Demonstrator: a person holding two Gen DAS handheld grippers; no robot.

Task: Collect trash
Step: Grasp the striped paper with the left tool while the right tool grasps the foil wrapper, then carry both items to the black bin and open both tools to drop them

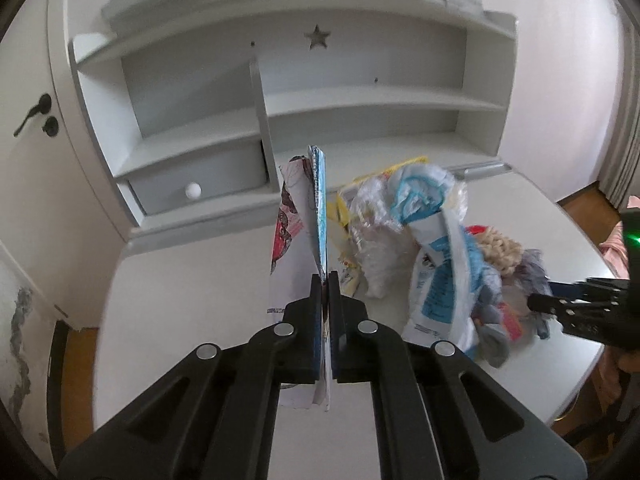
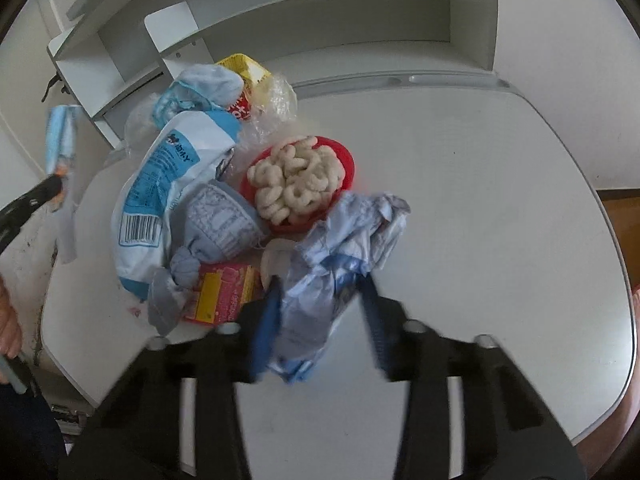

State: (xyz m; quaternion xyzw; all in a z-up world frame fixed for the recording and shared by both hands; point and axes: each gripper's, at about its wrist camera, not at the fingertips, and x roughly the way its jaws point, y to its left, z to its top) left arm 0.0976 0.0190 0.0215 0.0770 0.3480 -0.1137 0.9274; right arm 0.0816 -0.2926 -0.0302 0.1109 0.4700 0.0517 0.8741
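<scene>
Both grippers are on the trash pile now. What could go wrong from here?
1. The right gripper straddles a crumpled bluish wrapper that lies against the red bowl of cereal rings; lifting it may tip the bowl.
2. The left gripper pinches folded paper at one edge only; the sheets may slip out.
3. The blue-and-white bag leans on loose trash and may slide off the table.
</scene>
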